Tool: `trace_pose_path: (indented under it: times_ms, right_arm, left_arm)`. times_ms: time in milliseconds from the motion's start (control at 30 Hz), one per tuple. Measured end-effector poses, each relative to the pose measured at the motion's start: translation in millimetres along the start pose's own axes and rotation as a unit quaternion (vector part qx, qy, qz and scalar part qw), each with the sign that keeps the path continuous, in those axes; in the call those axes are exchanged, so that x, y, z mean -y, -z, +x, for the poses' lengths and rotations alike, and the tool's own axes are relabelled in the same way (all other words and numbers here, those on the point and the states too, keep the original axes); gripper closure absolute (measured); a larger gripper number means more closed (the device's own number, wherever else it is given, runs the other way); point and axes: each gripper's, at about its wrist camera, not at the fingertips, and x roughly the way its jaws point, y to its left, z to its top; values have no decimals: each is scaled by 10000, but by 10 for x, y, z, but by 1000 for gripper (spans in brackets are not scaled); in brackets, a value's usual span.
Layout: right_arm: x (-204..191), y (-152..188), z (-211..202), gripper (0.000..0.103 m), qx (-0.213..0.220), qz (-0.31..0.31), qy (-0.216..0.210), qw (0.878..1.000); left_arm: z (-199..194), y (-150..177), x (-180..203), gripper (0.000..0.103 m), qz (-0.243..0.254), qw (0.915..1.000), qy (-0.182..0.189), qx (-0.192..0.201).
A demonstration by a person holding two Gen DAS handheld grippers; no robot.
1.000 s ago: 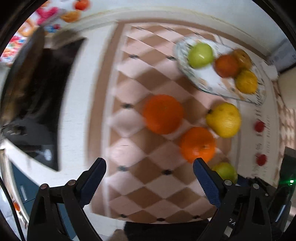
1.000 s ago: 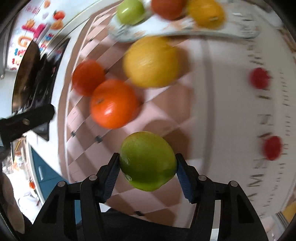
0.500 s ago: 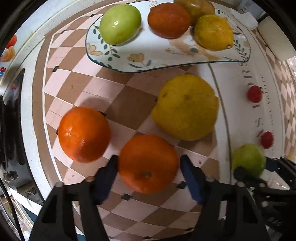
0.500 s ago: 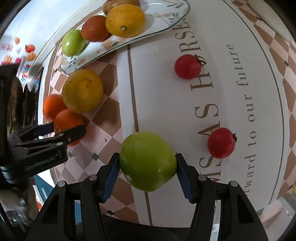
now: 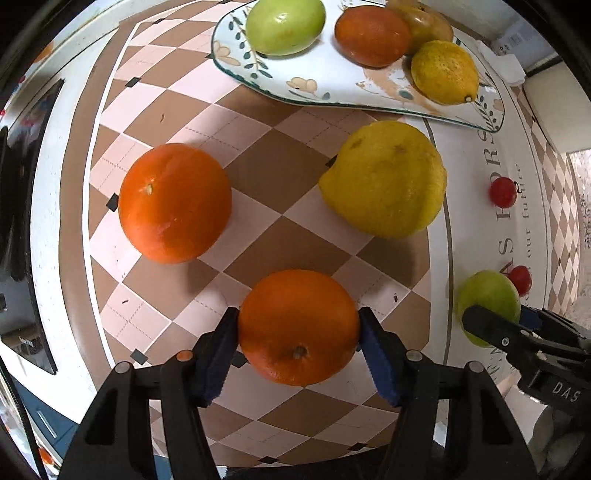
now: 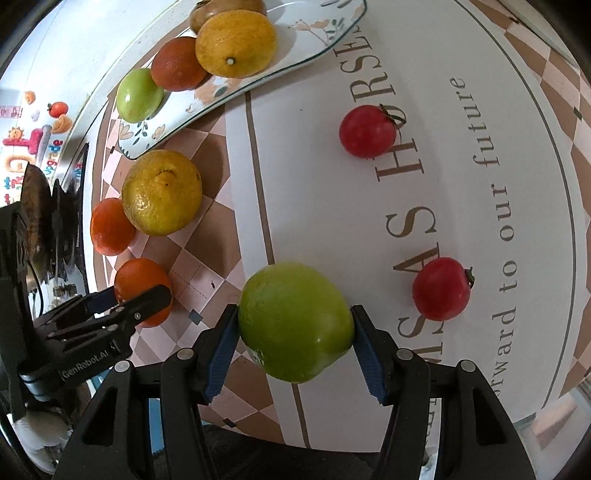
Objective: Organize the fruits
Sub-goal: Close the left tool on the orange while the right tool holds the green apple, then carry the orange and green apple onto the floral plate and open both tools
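My left gripper (image 5: 298,332) is shut on an orange (image 5: 297,326) on the checked tablecloth; it also shows in the right wrist view (image 6: 142,291). My right gripper (image 6: 293,328) is shut on a green apple (image 6: 294,325), seen at the right of the left wrist view (image 5: 487,299). A second orange (image 5: 173,203) and a large yellow citrus (image 5: 384,179) lie loose ahead. A floral plate (image 5: 332,88) at the back holds a green apple (image 5: 284,24), a dark orange (image 5: 371,35), a lemon (image 5: 445,72) and a brownish fruit (image 5: 424,22).
Two red cherry tomatoes (image 6: 367,131) (image 6: 441,288) lie on the white lettered part of the cloth (image 6: 314,177), to the right. A dark appliance (image 5: 18,221) stands past the table's left edge. A white box (image 5: 554,110) sits at the far right.
My left gripper swung from the table's left side toward the fruits and closed its jaws on the near orange. My right gripper kept hold of the green apple while turning right.
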Motion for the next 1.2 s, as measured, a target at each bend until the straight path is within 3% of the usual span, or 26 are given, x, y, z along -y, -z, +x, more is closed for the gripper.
trace_pose_path:
  times_ms: [200, 267, 500, 733, 867, 1033, 1200]
  right_arm:
    - [-42, 34, -58, 41, 212, -326, 174, 9991]
    - [-30, 34, -91, 41, 268, -323, 160, 9990]
    - [-56, -78, -397, 41, 672, -369, 60, 9970]
    - [-106, -672, -873, 41, 1226, -299, -166, 9919]
    - [-123, -1229, -1036, 41, 1459, -273, -34, 9889]
    - [-63, -1921, -999, 41, 1389, -63, 118, 9902]
    - [-30, -2257, -869, 41, 1181, -51, 271, 9926]
  left_arm:
    - [-54, 53, -75, 42, -82, 9999, 73, 35]
    - [-202, 47, -290, 42, -96, 9998, 136, 82]
    - [-851, -26, -445, 42, -209, 9971, 422, 602]
    - [-1465, -669, -255, 42, -216, 9909, 722, 1118]
    - [-1495, -1215, -191, 42, -205, 9903, 536, 1263]
    - [-1214, -1768, -174, 42, -340, 9932, 564, 962]
    - [-885, -2208, -140, 42, -434, 9959, 577, 552]
